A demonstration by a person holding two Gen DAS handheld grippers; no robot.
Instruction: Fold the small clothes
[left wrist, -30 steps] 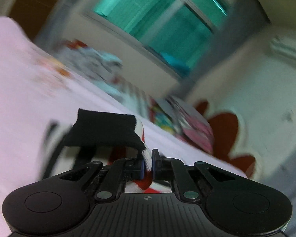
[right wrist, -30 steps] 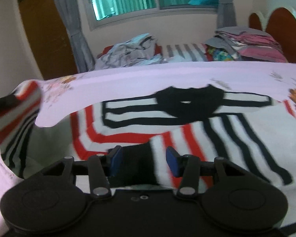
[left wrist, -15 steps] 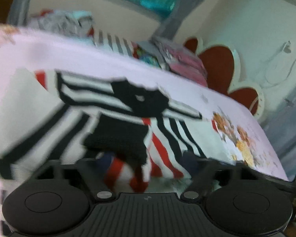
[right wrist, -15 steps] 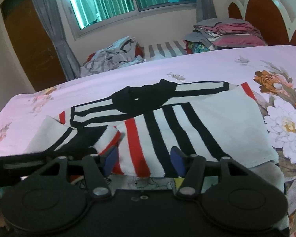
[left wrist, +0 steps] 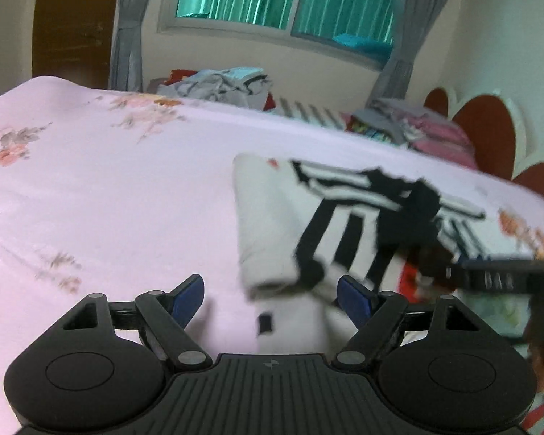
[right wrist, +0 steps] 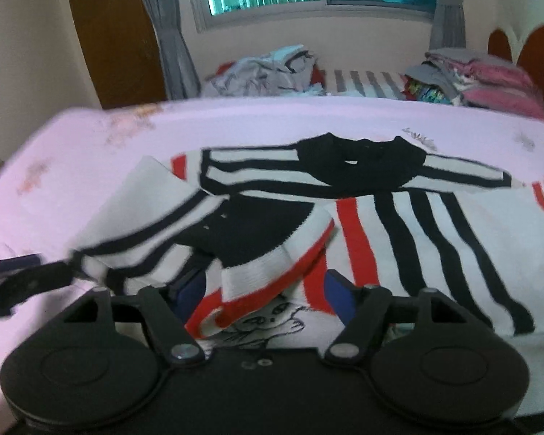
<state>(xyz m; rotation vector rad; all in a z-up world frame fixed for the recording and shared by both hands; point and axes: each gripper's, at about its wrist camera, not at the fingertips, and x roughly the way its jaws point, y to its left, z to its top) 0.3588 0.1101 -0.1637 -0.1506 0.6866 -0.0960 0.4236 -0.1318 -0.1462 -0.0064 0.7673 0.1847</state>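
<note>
A small white sweater (right wrist: 417,224) with black and red stripes and a black collar lies on the pink bed sheet (right wrist: 90,166). Its left sleeve (right wrist: 264,253), with a black cuff, is folded across the body. My left gripper (left wrist: 272,295) is open and empty, just left of the sweater's (left wrist: 344,224) near edge. My right gripper (right wrist: 261,295) is open, with the folded sleeve's edge lying between its fingers. The left gripper shows at the left edge of the right wrist view (right wrist: 21,282).
A heap of unfolded clothes (right wrist: 264,69) and a stack of folded clothes (right wrist: 478,76) lie at the far side of the bed. A red scalloped headboard (left wrist: 489,134) stands on the right. A window and grey curtains are behind.
My left gripper let go of the sleeve, opened and drew back to the left. The sleeve now lies folded over the sweater's body. My right gripper stayed open.
</note>
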